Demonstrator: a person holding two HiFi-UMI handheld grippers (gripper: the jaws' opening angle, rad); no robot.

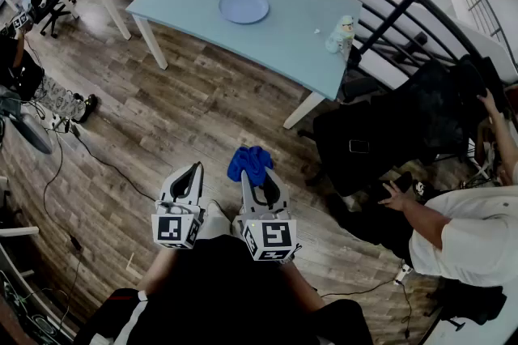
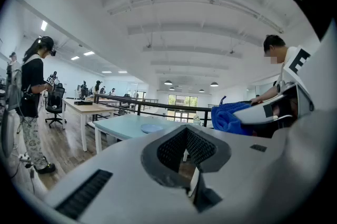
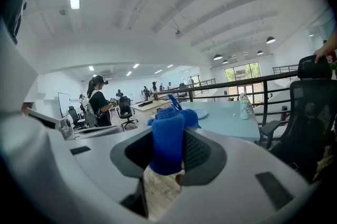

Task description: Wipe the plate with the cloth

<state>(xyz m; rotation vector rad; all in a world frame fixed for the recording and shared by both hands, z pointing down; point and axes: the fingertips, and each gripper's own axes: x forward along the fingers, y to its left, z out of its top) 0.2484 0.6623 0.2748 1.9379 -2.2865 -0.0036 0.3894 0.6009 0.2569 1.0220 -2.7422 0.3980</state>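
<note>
Looks down on a wood floor point(image 1: 202, 117) and, well ahead, a pale blue table point(image 1: 283, 36) bearing the plate point(image 1: 244, 7) near its middle and a bottle point(image 1: 344, 34) by its right edge. Holds both tools low and side by side, well apart from the table: left gripper point(image 1: 193, 172) clenched with nothing between its jaws, right gripper point(image 1: 261, 183) clamped on the blue cloth point(image 1: 249, 159), bunched above the tips.

Bright, even light from ceiling lamps point(image 2: 168, 82); fisheye-bent edges; left gripper point(image 2: 187, 132) softly blurred up close.
</note>
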